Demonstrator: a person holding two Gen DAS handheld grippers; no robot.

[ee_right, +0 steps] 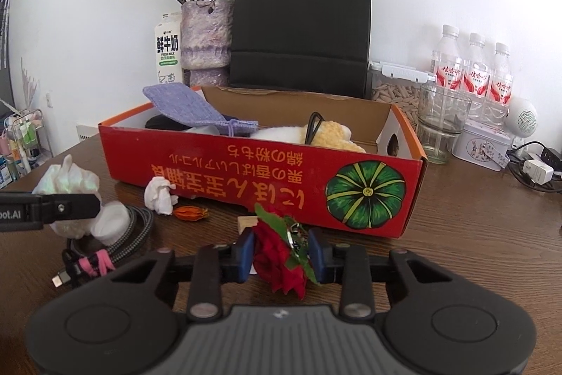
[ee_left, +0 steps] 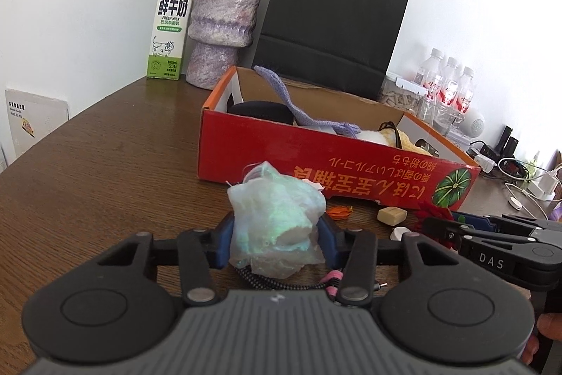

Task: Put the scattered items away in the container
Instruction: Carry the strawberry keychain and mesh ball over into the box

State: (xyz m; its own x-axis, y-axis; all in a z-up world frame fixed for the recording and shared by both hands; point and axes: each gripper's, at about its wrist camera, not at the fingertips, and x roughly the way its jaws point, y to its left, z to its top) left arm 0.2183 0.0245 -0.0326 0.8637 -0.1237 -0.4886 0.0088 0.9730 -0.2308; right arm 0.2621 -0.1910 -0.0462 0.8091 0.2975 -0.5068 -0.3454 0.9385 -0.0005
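Both claws loaded near the bench's front: left claw (ee_left: 277,238) grips iridescent wrapper (ee_left: 275,209), right claw (ee_right: 282,253) grips red rose (ee_right: 277,255); red box (ee_right: 260,178) lies directly beyond both, long axis left-right.

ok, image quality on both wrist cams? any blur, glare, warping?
Left wrist: sharp, even daylight, no harsh shadows; fisheye bends the table edge, and the shiny bag in the left gripper shows an iridescent sheen. Right wrist: also sharp; dark corners, the red box looks bowed, the rose in the right gripper is in focus.
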